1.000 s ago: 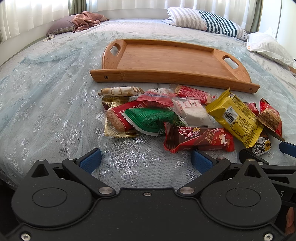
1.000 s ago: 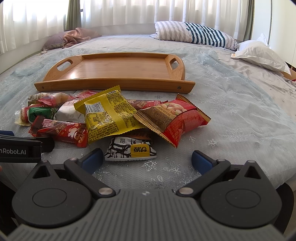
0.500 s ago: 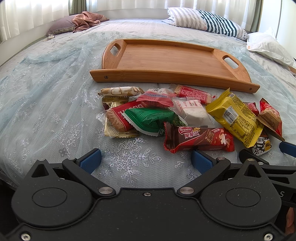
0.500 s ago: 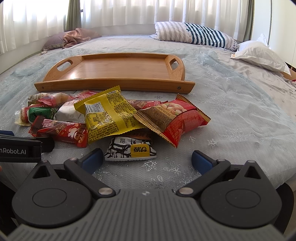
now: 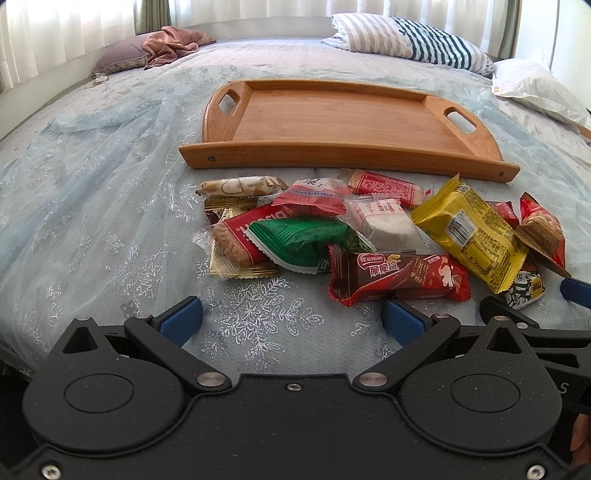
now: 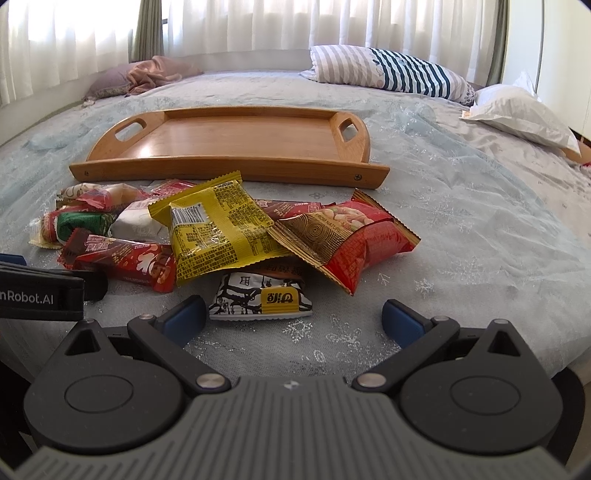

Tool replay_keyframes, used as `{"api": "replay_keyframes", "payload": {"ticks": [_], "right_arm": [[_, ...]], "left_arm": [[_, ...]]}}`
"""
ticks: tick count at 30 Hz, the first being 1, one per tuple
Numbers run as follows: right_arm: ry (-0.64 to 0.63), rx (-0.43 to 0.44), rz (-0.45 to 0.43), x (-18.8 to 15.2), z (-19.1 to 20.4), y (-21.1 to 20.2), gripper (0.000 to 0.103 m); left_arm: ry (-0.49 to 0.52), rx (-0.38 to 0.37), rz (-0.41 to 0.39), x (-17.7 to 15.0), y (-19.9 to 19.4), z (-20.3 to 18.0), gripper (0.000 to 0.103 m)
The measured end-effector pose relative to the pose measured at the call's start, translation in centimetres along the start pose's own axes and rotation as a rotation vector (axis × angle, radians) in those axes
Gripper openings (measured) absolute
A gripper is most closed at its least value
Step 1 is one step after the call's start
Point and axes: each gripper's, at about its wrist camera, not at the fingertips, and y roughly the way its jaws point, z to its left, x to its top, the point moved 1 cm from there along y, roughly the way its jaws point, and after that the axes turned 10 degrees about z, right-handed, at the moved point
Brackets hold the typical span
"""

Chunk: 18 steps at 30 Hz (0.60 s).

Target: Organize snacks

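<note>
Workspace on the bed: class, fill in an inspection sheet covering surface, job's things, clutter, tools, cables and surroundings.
Surface: bedspread, pale blue, wrinkled.
Job's things: wooden tray holds nothing; snack packets lie piled in front of it, among them a yellow packet, a red peanut bag and a green packet.
Clutter: nothing seen.
Tools: left tool open, holding nothing; right tool open, holding nothing.
Cables: nothing seen.
Surroundings: striped pillow, white pillow, curtains.
</note>
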Motion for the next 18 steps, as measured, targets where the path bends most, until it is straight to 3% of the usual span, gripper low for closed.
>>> {"api": "replay_keyframes", "payload": {"ticks": [10, 15, 18], "right_arm": [[0.007, -0.004, -0.023, -0.4, -0.1, 0.2, 0.103], [0.003, -0.005, -0.034, -0.6, 0.0, 0.0, 0.103], [0.03, 0.022, -0.052, -0.5, -0.5, -0.4, 0.103]], "left_arm": [[0.036, -0.026, -0.047, -0.6, 0.0, 0.4, 0.103], [0.008, -0.033, -0.025, -0.3, -0.6, 0.4, 0.103], [0.006, -0.059, -0.03, 0.1, -1.3, 0.5, 0.093]]}}
